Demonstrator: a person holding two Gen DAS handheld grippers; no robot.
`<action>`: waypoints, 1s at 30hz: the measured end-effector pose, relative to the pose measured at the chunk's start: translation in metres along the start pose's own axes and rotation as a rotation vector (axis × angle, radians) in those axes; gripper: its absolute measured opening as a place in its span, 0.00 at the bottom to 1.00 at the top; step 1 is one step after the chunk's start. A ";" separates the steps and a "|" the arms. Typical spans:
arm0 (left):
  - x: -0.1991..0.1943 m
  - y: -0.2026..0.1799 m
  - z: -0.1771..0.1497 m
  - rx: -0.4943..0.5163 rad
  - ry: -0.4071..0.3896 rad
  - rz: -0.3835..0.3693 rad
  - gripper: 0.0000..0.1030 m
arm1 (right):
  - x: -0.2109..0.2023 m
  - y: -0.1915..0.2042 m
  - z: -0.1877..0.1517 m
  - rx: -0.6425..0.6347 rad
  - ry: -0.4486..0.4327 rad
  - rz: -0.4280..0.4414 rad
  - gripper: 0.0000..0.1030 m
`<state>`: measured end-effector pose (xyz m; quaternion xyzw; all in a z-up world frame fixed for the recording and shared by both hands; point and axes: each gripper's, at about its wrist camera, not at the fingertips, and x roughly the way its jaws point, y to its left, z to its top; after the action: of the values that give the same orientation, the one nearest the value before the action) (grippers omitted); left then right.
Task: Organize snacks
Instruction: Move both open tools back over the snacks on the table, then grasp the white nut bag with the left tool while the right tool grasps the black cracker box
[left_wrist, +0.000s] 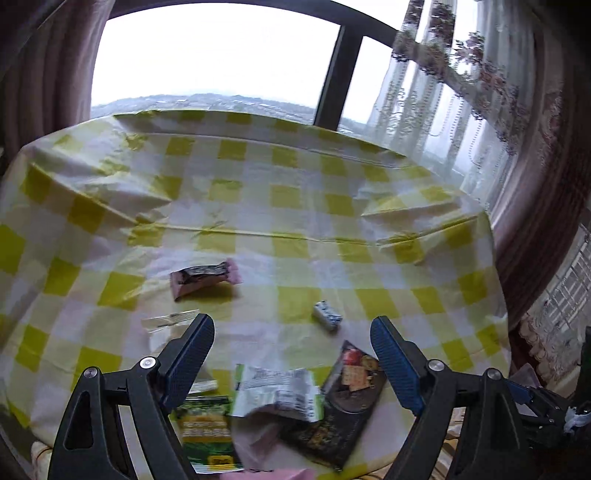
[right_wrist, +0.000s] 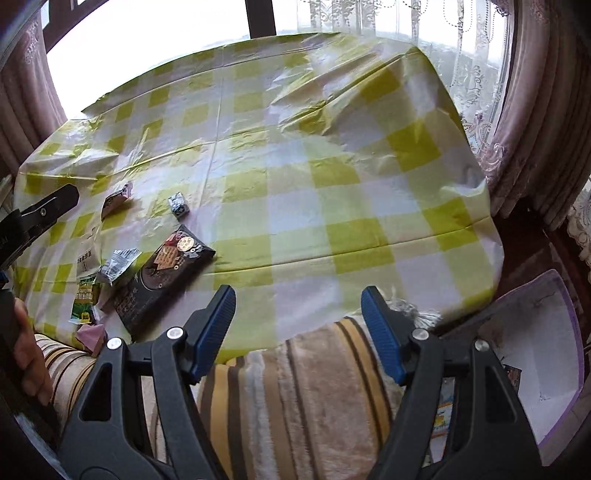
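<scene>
Blue ribbed pads face each other across a wide gap on my left gripper (left_wrist: 291, 350), and nothing sits between them; low in its view, just past the fingertips, lie a crumpled white-and-green wrapper (left_wrist: 277, 393), a dark cracker pack (left_wrist: 347, 402) and a green packet (left_wrist: 207, 428), overlapping in a loose pile that I judge is my next pick. Further up the frame a small blue-and-white sweet (left_wrist: 327, 316) and a pink-and-brown bar (left_wrist: 205, 279) lie apart on the yellow checked tablecloth (left_wrist: 258, 184), beside a clear wrapper (left_wrist: 170, 320).

My right gripper (right_wrist: 298, 325) is also spread and empty, hanging over the near table edge and a striped blanket (right_wrist: 295, 387) at bottom centre. At lower right a white bin with a purple rim (right_wrist: 561, 332) stands off the table; something printed already lies in it, so I take it as the place the snacks go, which would explain why this hand waits on that side while the other hand reaches for the pile
</scene>
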<state>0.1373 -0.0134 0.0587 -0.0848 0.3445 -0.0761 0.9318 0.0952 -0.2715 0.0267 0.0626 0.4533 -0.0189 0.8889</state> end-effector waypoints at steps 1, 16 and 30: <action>0.002 0.009 0.000 -0.015 0.012 0.011 0.85 | 0.003 0.006 0.000 -0.006 0.015 0.005 0.71; 0.016 0.089 -0.002 -0.242 0.079 0.102 0.85 | 0.038 0.123 -0.019 -0.319 0.215 0.105 0.71; 0.027 0.106 -0.009 -0.303 0.136 0.131 0.85 | 0.065 0.072 -0.010 -0.239 0.278 -0.040 0.71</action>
<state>0.1606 0.0832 0.0132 -0.1962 0.4192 0.0322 0.8858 0.1319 -0.1978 -0.0250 -0.0505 0.5719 0.0265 0.8183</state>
